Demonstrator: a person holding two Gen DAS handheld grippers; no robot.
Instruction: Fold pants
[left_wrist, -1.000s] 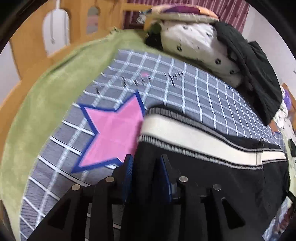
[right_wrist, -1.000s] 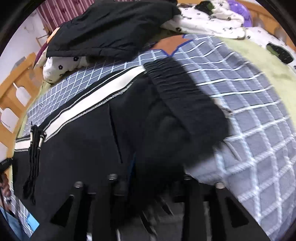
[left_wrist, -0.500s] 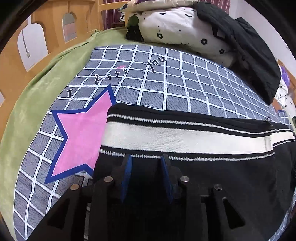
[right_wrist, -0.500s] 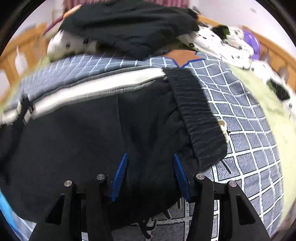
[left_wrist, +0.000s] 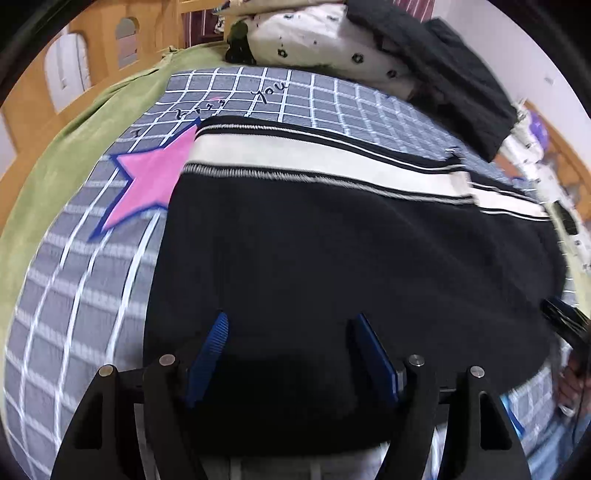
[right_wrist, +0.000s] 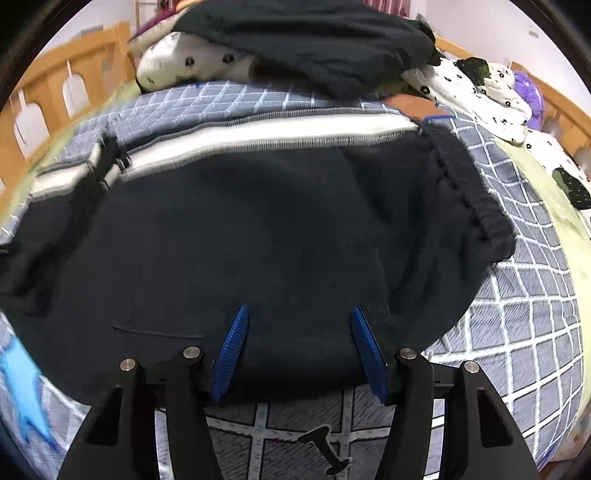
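While the left gripper (left_wrist: 290, 334) is over the cuff end, keep letting go: its jaws are opening, already wide, blue pads (left_wrist: 212, 341) clear of the cloth, nothing pinched, though black fabric lies between them. The pants (left_wrist: 332, 251) lie flat, folded leg over leg by the look of it, across the grid blanket (left_wrist: 74, 295), white side stripe (left_wrist: 314, 162) on the far edge, cuff just beside the pink star (left_wrist: 151, 184). At the waistband (right_wrist: 469, 192) end, the right gripper (right_wrist: 299, 341) is also opening, about half wide, cloth under it but not clamped. Lift both straight off so you don't drag the edge. Check the near edge lies even before the next fold.
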